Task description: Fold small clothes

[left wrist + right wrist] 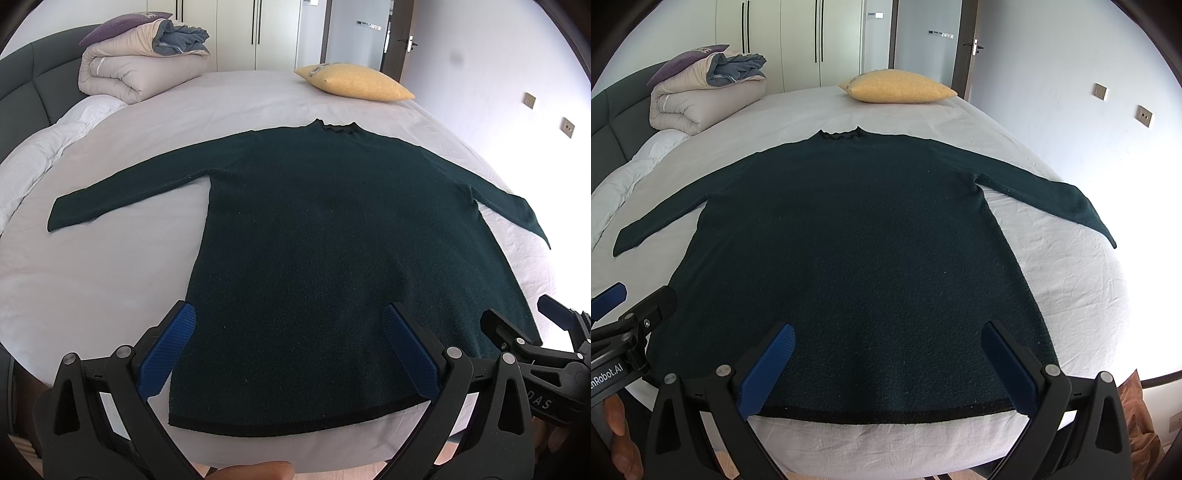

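While the dark green long-sleeved knit sweater point(332, 236) lies flat and unfolded on the pale grey bedsheet point(110, 280), collar away from the cameras and black-trimmed hem point(886, 415) at the near edge of the bed, both tools hover above the hem with nothing between their fingers. The left gripper point(288, 350) has its blue-padded jaws spread wide over the hem's left half; the right gripper point(888, 365) is likewise spread wide over the hem's right half. The left sleeve point(122, 195) and right sleeve point(1045, 195) extend outward, each well apart from the grippers.

Judged risks from this position: the knit looks thick and soft, so a shallow pinch could take only the upper layer, leaving the lower one behind and giving a skewed fold. Because the hem sits at the mattress edge, a pull toward the person could drag the garment off the bed. The two tools stand close together near the hem's middle, as each view shows the other at its margin; reaching across could make them collide. Lifting the sleeves unevenly could twist the body panel. The yellow cushion point(899, 86) and the rolled beige quilt point(144, 70) lie far beyond the collar and seem unlikely to interfere.
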